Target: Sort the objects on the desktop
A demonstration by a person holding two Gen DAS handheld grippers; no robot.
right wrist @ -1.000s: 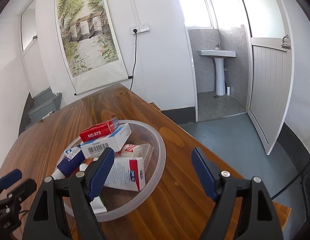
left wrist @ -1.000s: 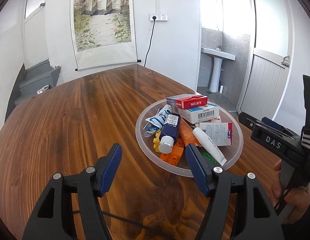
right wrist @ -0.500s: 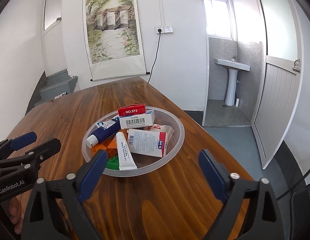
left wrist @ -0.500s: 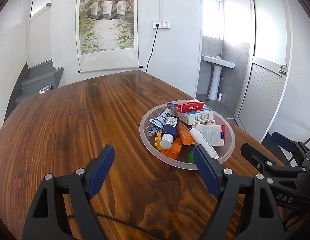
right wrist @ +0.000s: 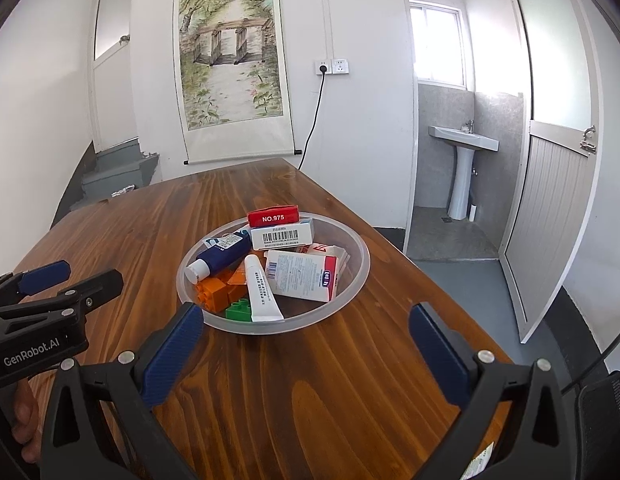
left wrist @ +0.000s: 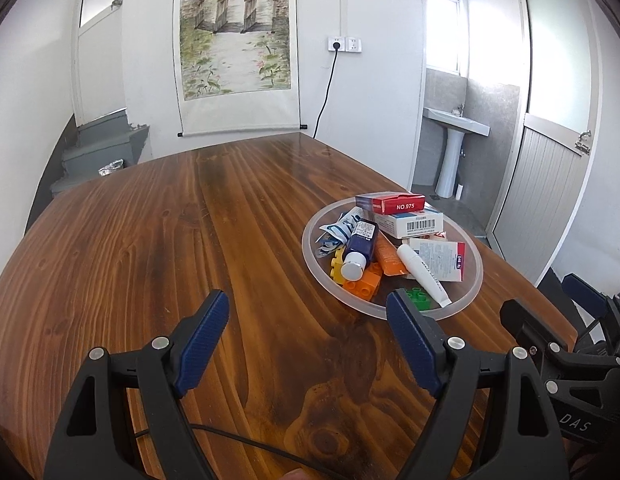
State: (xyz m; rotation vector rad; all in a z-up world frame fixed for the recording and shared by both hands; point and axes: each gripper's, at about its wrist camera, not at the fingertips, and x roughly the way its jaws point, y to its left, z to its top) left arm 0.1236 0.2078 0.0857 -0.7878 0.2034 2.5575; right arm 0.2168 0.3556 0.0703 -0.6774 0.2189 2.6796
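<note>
A clear plastic bowl (left wrist: 466,300) (right wrist: 358,284) stands on the wooden table, filled with small items. In it lie a red box (right wrist: 273,216) on a white barcode box (right wrist: 281,236), a dark blue bottle (right wrist: 221,256), a white tube (right wrist: 259,288), a white-and-red carton (right wrist: 301,276), orange bricks (right wrist: 213,292) and a green brick (right wrist: 238,309). My left gripper (left wrist: 307,316) stands open near the bowl's left front, nothing between its fingers. My right gripper (right wrist: 305,328) stands open just in front of the bowl, also empty.
The wooden table (left wrist: 189,240) stretches far to the left and back. Its right edge (right wrist: 430,276) drops to a grey floor by an open door (right wrist: 550,220). A scroll painting (left wrist: 233,40) hangs on the far wall. A thin cable (left wrist: 245,440) lies near the front.
Both grippers have drawn back from the bowl and their jaws have spread wider. The right gripper rolled level, and the bowl now sits centred ahead of it.
</note>
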